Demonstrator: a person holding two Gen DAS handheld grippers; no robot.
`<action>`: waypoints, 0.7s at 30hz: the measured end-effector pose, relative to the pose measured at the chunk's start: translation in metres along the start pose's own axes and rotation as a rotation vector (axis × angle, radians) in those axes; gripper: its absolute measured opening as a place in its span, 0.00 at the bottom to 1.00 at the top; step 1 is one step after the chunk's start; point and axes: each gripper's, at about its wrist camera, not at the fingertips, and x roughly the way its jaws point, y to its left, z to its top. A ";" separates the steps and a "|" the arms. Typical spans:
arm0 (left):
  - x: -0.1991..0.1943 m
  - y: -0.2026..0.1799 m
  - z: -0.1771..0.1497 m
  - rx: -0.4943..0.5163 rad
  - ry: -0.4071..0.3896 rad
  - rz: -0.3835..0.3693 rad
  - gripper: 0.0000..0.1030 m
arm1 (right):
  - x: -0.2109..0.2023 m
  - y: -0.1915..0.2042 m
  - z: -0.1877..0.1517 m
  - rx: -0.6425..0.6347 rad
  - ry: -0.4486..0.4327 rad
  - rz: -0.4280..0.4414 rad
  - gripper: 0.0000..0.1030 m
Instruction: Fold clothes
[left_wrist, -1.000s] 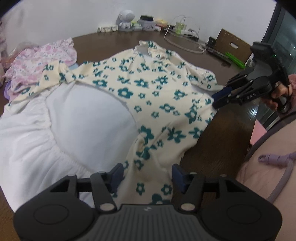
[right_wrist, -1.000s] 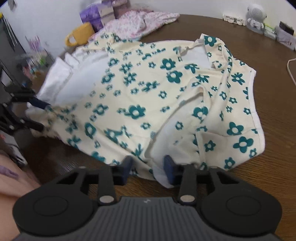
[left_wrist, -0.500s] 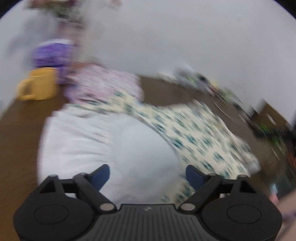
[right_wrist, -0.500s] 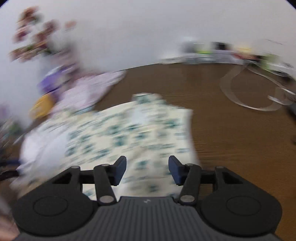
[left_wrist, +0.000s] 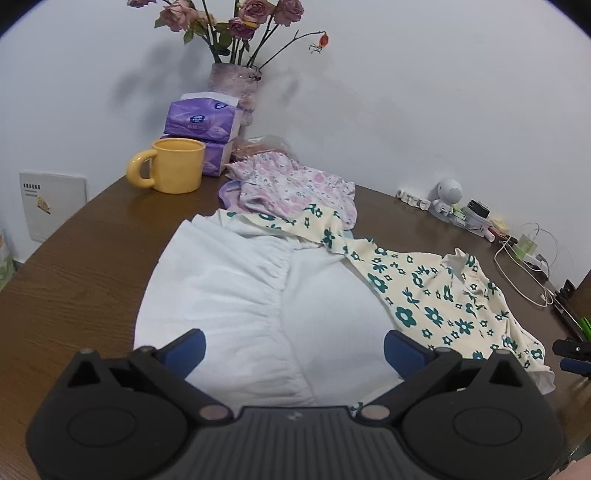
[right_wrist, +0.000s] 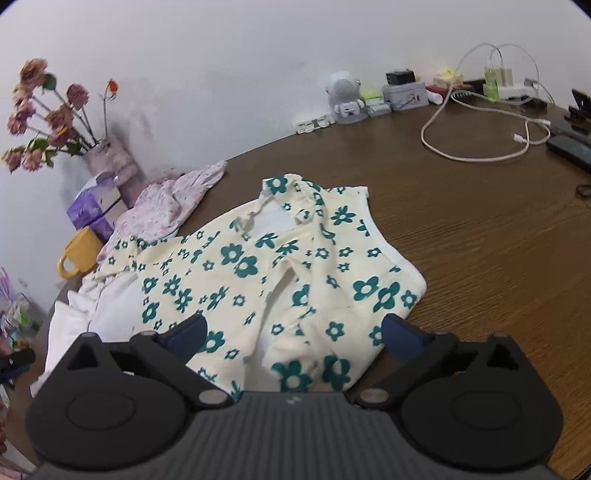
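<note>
The dress (right_wrist: 280, 280) is thin, soft cotton-like cloth, light and limp. It will likely sag and slide over the counter (right_wrist: 480, 258) rather than hold any shape, so each fold needs two pinch points on one edge. The hem corners nearest the tools look like the best holds, one at the 5 o'clock corner of the printed part and one on the white part at about 8 o'clock. A pinch should probably take only the top layer where the cloth lies doubled.

It is cream with teal flowers. A white lining or skirt (left_wrist: 266, 295) spreads wide beside the print, gathered along a seam. A collar opening sits at the far end, towards 12 o'clock. The dress lies rumpled on the brown counter, its far sleeve touching a pink garment (left_wrist: 291, 188) at about 11 o'clock, near a yellow mug (left_wrist: 173, 166).

The left tool (left_wrist: 293, 345) is opening, its blue pads spread wide over the white cloth, gripping nothing. The right tool (right_wrist: 293, 334) is also opening, wide above the print, empty.
</note>
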 end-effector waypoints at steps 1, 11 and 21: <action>-0.001 -0.001 -0.001 -0.002 -0.002 0.000 1.00 | -0.003 0.000 -0.003 0.010 -0.005 0.010 1.00; -0.012 0.001 -0.015 -0.049 0.034 0.026 1.00 | -0.020 0.007 -0.031 0.019 0.024 -0.008 1.00; -0.022 -0.018 -0.019 0.125 0.068 -0.013 1.00 | -0.019 0.029 -0.034 -0.213 0.068 -0.051 1.00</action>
